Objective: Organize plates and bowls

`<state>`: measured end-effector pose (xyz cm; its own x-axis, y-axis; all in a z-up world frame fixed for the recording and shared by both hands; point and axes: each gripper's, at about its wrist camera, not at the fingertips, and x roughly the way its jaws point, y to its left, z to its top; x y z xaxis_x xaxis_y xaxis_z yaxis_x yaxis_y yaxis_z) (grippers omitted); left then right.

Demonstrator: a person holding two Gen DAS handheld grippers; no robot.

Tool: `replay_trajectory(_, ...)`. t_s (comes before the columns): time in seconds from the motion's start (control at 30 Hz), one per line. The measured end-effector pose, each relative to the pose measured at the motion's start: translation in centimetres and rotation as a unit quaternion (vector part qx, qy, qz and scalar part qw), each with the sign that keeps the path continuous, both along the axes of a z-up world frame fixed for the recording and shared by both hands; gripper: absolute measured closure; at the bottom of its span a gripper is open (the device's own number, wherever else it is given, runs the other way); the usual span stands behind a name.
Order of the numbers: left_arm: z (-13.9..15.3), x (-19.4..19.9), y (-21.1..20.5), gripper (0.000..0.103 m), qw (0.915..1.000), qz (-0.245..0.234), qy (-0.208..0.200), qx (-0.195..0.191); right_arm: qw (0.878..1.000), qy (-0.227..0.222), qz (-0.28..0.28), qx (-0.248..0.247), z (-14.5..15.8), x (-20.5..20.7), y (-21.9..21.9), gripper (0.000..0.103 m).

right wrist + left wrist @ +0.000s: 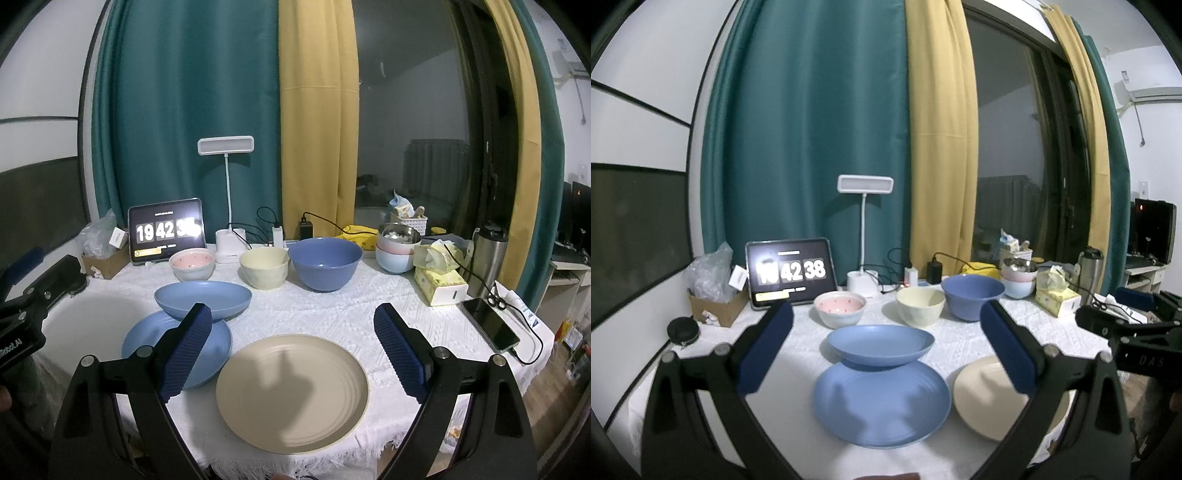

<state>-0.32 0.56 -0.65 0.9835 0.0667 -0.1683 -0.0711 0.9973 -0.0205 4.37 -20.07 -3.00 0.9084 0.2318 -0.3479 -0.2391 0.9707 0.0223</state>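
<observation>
Hovering wide open, empty: right gripper (291, 350) frames round beige ridged plate (291, 391), lower centre of frame; left gripper (886, 347) frames stacked blue plates (881, 402), equally empty.

On the table stand three loose bowls: one pink-lined white bowl (192, 263), one pale yellow bowl (263, 272) and one large blue bowl (324, 268). There are three plates: a deep blue plate (203, 300), a flat blue plate (147, 339) and a flat cream plate (291, 384). One further stack of bowls (397, 251) stands at the back right.
</observation>
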Motion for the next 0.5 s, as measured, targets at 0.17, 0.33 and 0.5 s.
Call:
replay_trajectory(0.17, 0.04, 0.01, 0.02, 0.001, 1.0, -0.001, 0.001, 0.0, 1.0, 0.0, -0.001, 0.0, -0.02, -0.09, 0.05, 0.011)
replay_trajectory(0.33, 0.13, 0.06, 0.09, 0.001, 1.0, -0.001, 0.001, 0.0, 1.0, 0.001, 0.0, 0.001, 0.07, 0.02, -0.04, 0.011)
replay_trajectory(0.5, 0.14, 0.07, 0.09, 0.001, 1.0, 0.0, 0.001, 0.0, 1.0, 0.001, 0.0, 0.0, 0.07, -0.02, -0.01, 0.011)
